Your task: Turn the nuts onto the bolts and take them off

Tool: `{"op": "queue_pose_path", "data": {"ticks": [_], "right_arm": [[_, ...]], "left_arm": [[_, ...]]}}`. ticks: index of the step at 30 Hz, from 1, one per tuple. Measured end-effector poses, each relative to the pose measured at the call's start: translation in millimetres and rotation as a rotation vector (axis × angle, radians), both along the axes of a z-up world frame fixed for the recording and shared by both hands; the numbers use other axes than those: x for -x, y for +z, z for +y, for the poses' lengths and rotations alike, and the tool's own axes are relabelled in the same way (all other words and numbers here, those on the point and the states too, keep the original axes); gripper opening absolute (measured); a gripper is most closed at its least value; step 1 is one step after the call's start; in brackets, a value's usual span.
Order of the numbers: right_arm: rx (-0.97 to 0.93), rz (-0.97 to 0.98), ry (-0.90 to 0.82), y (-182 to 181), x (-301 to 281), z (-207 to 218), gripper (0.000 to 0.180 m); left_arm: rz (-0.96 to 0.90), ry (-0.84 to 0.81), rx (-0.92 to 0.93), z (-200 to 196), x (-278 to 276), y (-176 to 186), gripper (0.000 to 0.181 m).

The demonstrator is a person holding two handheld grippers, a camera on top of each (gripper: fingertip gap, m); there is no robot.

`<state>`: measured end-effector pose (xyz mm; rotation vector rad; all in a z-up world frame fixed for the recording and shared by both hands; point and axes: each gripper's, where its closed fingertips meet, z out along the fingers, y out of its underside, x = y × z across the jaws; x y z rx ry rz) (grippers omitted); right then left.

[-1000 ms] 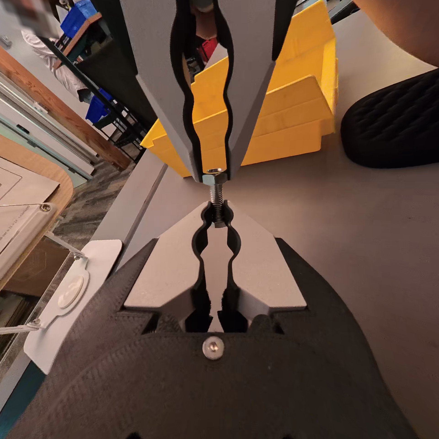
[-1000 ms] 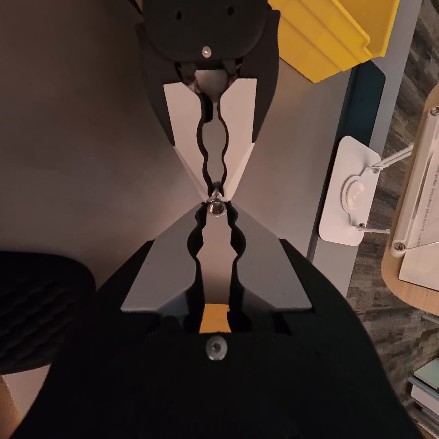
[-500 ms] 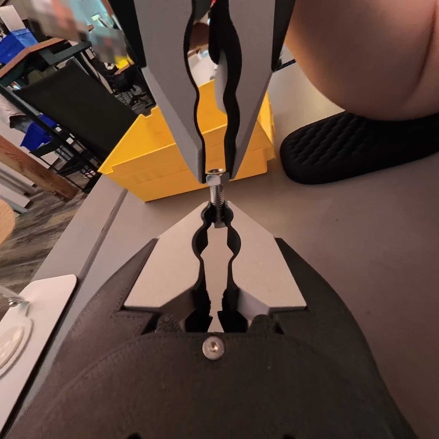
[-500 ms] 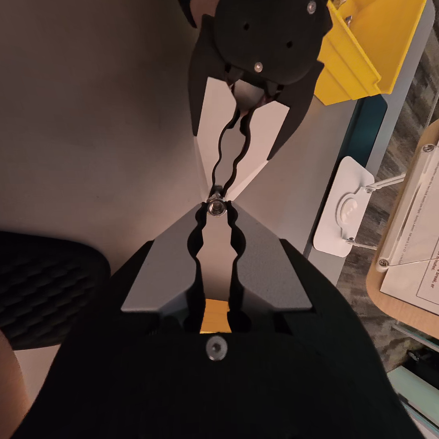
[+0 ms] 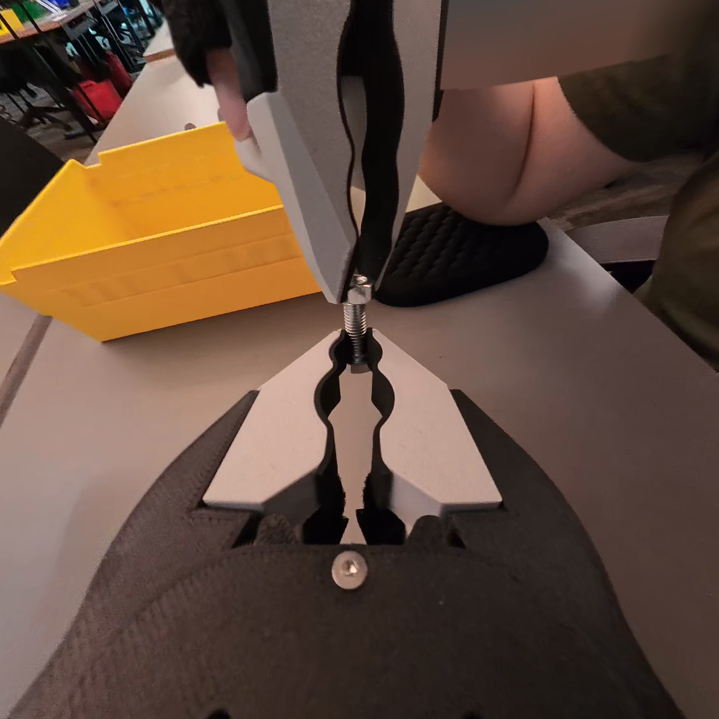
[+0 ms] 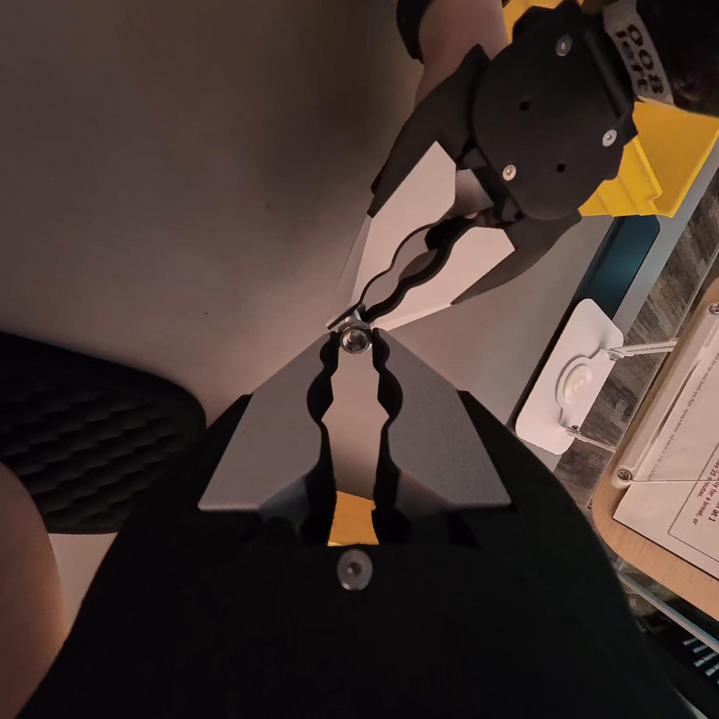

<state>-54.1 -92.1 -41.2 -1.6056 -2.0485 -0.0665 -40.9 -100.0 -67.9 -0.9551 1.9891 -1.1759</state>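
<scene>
My left gripper (image 5: pixel 356 350) is shut on the head end of a silver bolt (image 5: pixel 355 325), which points forward above the table. My right gripper (image 5: pixel 360 290) comes down from above and is shut on a hex nut (image 5: pixel 360 293) at the bolt's threaded tip. In the right wrist view the right gripper (image 6: pixel 353 342) grips the nut (image 6: pixel 353 344) end-on, showing its threaded hole. The left gripper (image 6: pixel 356 316) reaches in from the upper right, tilted, holding the bolt (image 6: pixel 358 311) behind the nut.
A yellow bin (image 5: pixel 155 241) stands on the grey table (image 5: pixel 544 389) at the back left; it also shows in the right wrist view (image 6: pixel 642 163). A black textured pad (image 5: pixel 459 253) lies behind the grippers under a person's arm (image 5: pixel 505 155). A white plate (image 6: pixel 564 385) hangs off the table edge. Left and right tips are no more than a few centimetres apart.
The left gripper has turned about the bolt's axis relative to the right: in the right wrist view it swung from straight ahead to the upper right. Both grips have held.
</scene>
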Motion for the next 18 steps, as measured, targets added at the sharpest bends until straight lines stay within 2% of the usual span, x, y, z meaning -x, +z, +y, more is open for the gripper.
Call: {"op": "queue_pose_path", "data": {"ticks": [3, 8, 13, 18], "right_arm": [[-0.012, 0.02, 0.001, 4, 0, 1, 0.016], [0.039, 0.217, -0.021, 27, 2, 1, 0.016], [0.043, 0.108, -0.09, 8, -8, 14, 0.016], [0.057, 0.073, -0.089, -2, -5, 18, 0.016]], "left_arm": [[0.001, 0.002, 0.026, 0, 0, 3, 0.007], [0.009, 0.064, 0.039, 12, -2, 6, 0.007], [0.05, 0.105, 0.004, 19, -4, -1, 0.007], [0.066, 0.111, -0.023, 19, -5, -6, 0.007]]}}
